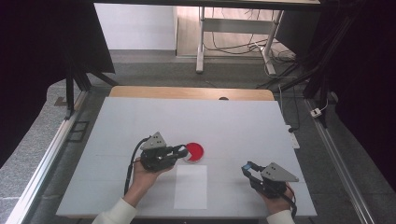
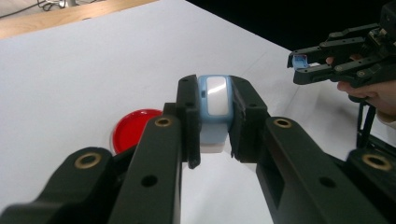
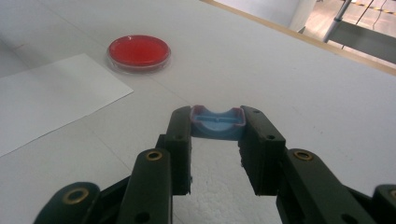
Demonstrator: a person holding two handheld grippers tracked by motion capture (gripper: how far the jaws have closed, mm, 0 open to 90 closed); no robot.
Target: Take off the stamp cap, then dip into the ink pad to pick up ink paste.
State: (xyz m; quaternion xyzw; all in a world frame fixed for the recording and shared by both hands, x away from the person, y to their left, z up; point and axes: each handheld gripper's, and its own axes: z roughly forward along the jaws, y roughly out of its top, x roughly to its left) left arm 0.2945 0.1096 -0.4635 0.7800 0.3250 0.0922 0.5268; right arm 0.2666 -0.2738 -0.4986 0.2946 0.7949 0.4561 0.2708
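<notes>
while everything sits on the big white table, it gets covered first: a pale foam-looking sheet over a wooden top, seen wide in the high view. next down in size, a white sheet of paper is laid flat near the front edge, between the two hands. just behind its far edge a round petri dish with red filling is set down, lid on, flat on the table.

the left gripper is held low over the table just left of the dish, jaws pointed toward it. in the left gripper view its jaws are clamped snug on a light blue block with a shiny whitish face, pinched from both sides and stood upright between the pads, with the dish showing just beyond and below.

the right gripper is held well apart from the dish, off to the right of the paper. its jaws are closed on a small blue cap, a shallow tray-like piece with a reddish rim, gripped right at the jaw tips and held above the table surface.
</notes>
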